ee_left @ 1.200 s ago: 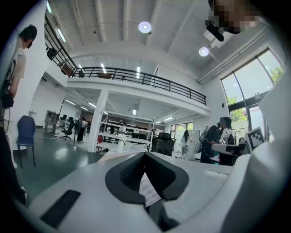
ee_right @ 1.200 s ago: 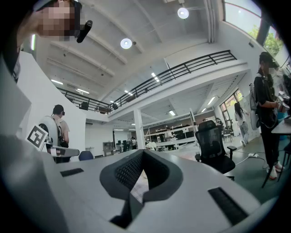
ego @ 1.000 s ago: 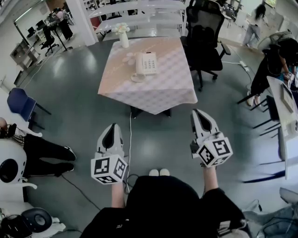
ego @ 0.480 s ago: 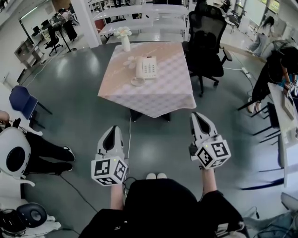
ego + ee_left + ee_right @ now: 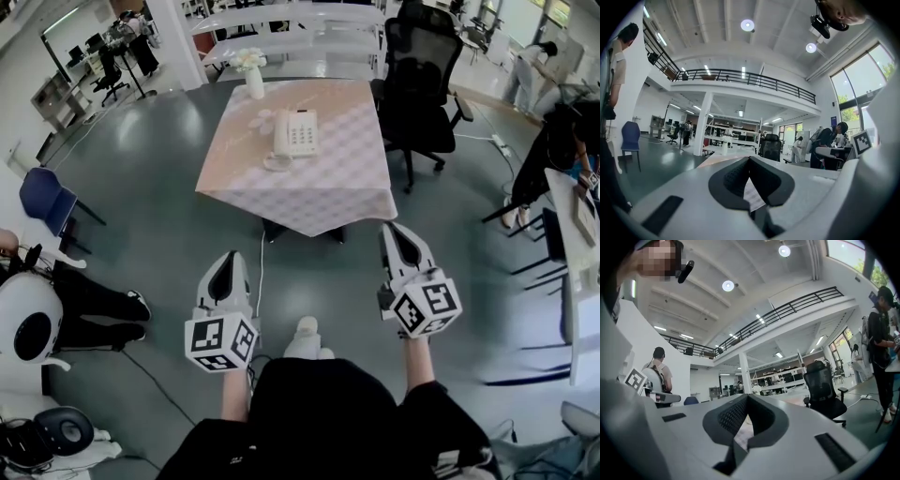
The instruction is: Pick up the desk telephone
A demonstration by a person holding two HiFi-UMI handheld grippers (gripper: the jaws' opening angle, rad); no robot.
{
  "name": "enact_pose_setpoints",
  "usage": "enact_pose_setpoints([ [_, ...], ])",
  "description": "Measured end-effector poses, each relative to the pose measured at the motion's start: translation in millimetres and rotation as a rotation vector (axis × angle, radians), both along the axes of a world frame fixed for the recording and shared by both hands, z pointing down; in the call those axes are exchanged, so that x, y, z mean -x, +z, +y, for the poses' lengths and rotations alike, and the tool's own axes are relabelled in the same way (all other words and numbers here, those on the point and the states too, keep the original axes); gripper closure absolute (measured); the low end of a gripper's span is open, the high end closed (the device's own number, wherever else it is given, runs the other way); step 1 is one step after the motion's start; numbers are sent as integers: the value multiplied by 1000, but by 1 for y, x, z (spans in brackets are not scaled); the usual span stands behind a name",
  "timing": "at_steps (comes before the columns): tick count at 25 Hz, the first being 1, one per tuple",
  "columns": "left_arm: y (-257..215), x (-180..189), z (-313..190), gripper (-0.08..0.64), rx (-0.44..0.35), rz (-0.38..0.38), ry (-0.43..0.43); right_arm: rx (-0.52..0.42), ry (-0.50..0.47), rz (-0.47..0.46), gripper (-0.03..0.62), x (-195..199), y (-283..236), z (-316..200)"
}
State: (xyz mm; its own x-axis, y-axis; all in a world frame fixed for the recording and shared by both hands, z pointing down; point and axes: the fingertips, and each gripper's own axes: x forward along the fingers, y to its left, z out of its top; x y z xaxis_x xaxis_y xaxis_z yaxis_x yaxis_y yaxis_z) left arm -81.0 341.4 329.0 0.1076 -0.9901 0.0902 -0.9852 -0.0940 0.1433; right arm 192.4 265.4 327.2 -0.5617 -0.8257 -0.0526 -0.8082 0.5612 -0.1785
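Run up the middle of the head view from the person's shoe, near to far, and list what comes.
shoe → cloth-covered table → desk telephone → vase of flowers → white shelving

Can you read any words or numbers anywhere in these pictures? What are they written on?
No text can be read anywhere.
On the desk telephone: keypad markings too small to read.
On the blue sign on the far wall, left gripper view: too blurred to read.
On the cubes of the left gripper and right gripper: only black-and-white square patterns, no letters.
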Motion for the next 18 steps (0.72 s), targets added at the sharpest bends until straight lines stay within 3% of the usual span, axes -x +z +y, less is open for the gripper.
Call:
enact_pose_setpoints([
  [7,11,9,-37,561,31,-6,6,27,-11,8,600,12,9,-34],
  [18,23,34,-141,561,58,17,38,78,4,11,600,43,24,-129],
])
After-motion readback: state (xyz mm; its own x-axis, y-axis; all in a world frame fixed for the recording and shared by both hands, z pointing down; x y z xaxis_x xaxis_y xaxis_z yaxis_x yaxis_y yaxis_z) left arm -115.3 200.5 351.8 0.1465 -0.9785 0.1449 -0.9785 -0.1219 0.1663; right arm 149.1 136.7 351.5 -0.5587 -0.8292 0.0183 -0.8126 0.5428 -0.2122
